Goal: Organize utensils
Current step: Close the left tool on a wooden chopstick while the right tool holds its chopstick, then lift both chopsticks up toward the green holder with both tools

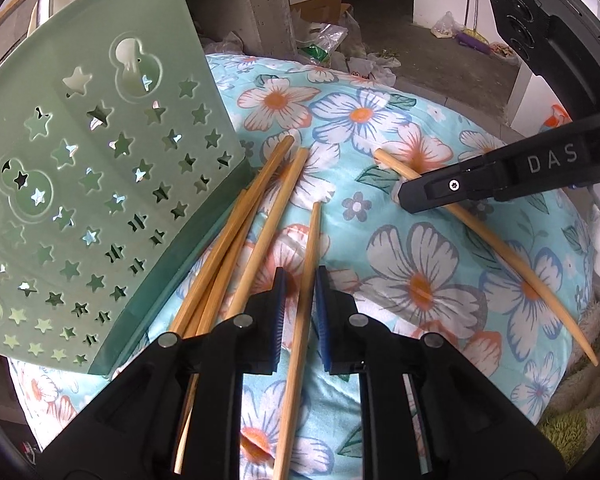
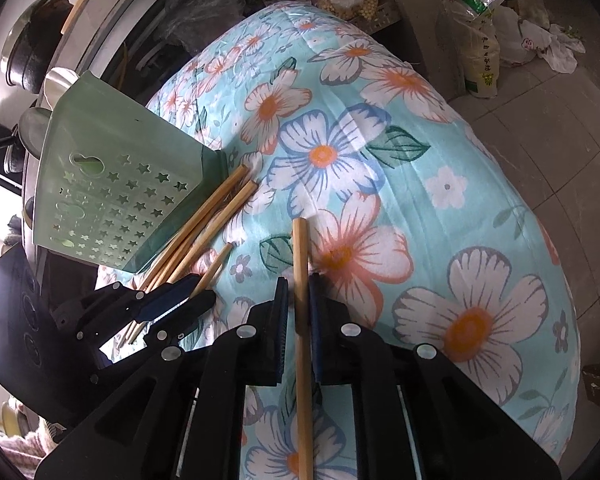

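so the step in hand looks like the pick-up: each gripper is lined up on its own chopstick, with the holder waiting to take them. the left gripper [image 1: 300, 292] straddles one chopstick [image 1: 305, 280] that runs near-to-far between its blue pads; a gap shows on both sides of the stick, so the jaws are open around it and not yet gripping. the right gripper [image 2: 298, 300] has a second chopstick [image 2: 301, 264] between its pads, jaws drawn in close; the stick looks touched on its right side with a thin gap on its left, so i judge it closed on the stick, though whether the grip is firm cannot be told. in the left view that stick [image 1: 500, 248] lies well apart to the right, slanting across the quilt [image 1: 420, 120]. the green holder [image 1: 100, 160], with star cut-outs, lies tipped on its side at the far left, its mouth hidden from both views. a bundle of chopsticks [image 1: 240, 232] lies just beside its lower edge, some seemingly under it. everything rests on the soft floral quilt, not on a hard surface. next, i'd judge, the left jaws must close on their stick, then both sticks be lifted level and carried to the holder's opening; the soft quilt may let a stick roll or sink as the pads squeeze.
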Demonstrator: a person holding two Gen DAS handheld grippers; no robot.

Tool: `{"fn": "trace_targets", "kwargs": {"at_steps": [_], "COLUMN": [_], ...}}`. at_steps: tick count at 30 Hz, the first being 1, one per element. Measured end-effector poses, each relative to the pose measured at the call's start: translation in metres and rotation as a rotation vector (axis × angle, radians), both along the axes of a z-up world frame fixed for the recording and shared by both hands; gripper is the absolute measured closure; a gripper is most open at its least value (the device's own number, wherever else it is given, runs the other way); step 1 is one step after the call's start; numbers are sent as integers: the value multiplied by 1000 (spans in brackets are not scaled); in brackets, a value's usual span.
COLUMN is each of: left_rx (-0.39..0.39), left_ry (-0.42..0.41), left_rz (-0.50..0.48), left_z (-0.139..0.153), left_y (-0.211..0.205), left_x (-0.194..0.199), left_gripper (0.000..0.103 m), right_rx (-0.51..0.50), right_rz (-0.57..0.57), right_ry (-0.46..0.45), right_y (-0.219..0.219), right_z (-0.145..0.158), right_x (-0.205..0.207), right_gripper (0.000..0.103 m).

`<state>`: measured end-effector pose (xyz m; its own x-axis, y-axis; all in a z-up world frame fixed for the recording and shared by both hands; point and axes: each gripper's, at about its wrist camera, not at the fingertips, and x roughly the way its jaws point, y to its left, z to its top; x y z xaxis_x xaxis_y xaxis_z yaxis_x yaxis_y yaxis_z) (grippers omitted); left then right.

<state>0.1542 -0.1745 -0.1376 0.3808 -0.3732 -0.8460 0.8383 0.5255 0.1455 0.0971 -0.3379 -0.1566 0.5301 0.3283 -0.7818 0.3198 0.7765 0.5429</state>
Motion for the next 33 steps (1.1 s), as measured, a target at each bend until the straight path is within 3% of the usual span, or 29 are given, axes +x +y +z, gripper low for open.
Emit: {"fn": "trace_targets", "kwargs": {"at_steps": [27,33], "left_rx": [2,0], "left_ry": [-4,-14], "left_rz": [1,-4], "left_z": [0,2], "left_y": [-1,-2], "left_x": [-1,-3], "left_gripper": [91,97], "right_rx": [17,21], "right_rz": [-13,-28], "right_ry": [-5,-15], "right_y": [-3,-4], "right_z": [-2,0], "right_x": [-1,-3], "right_gripper": [96,96]}}
